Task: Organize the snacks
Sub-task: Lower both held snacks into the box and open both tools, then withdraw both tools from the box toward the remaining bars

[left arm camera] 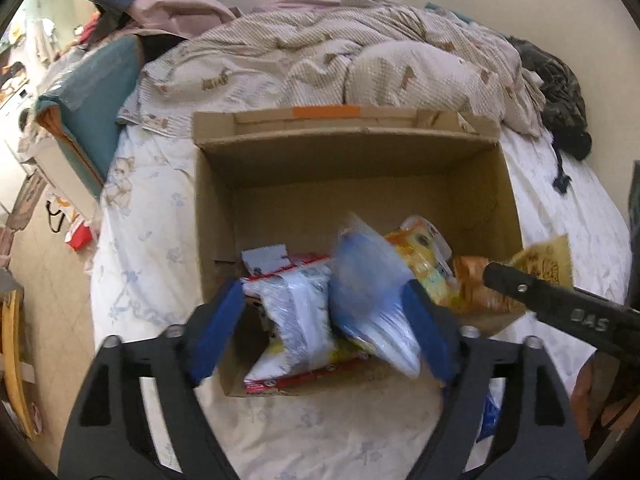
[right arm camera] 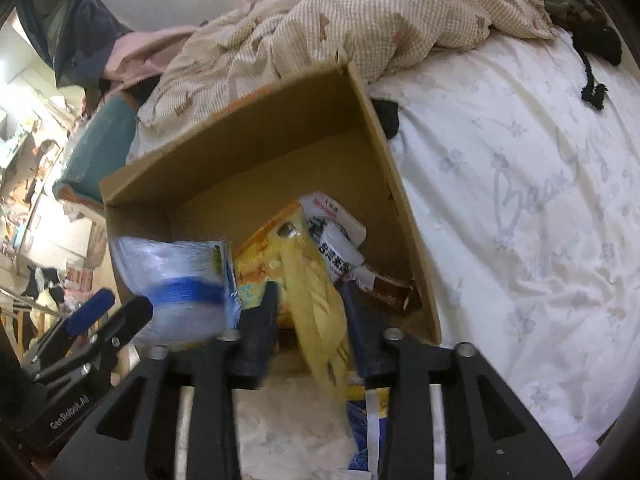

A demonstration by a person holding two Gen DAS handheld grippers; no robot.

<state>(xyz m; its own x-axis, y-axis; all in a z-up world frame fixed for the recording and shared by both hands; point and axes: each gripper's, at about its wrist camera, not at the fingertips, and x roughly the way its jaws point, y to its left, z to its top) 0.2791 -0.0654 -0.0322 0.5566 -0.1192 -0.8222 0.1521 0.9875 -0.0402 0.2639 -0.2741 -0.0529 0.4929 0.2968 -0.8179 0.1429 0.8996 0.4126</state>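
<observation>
An open cardboard box [left arm camera: 480, 192] [right arm camera: 376, 128] sits on the bed and holds several snack packs. My left gripper [left arm camera: 324, 320] is open over the box's near end. A blurred blue and white snack bag [left arm camera: 372, 292] [right arm camera: 180, 284] hangs loose against its right finger. A white and red pack [left arm camera: 296, 320] lies below in the box. My right gripper [right arm camera: 310, 312] is partly closed around a yellow snack bag [right arm camera: 316, 300] [left arm camera: 548, 260] at the box's near right corner; whether the fingers press it is unclear. White and brown packs [right arm camera: 340, 240] and a yellow-orange pack [left arm camera: 424, 248] lie inside.
The box rests on a white flowered sheet [right arm camera: 520, 200]. A crumpled beige quilt [left arm camera: 340, 60] lies behind it. A teal board [left arm camera: 100, 96] leans at the bed's left edge. Dark clothing [left arm camera: 564, 96] lies at the far right. A blue packet [right arm camera: 368, 420] lies on the sheet below my right gripper.
</observation>
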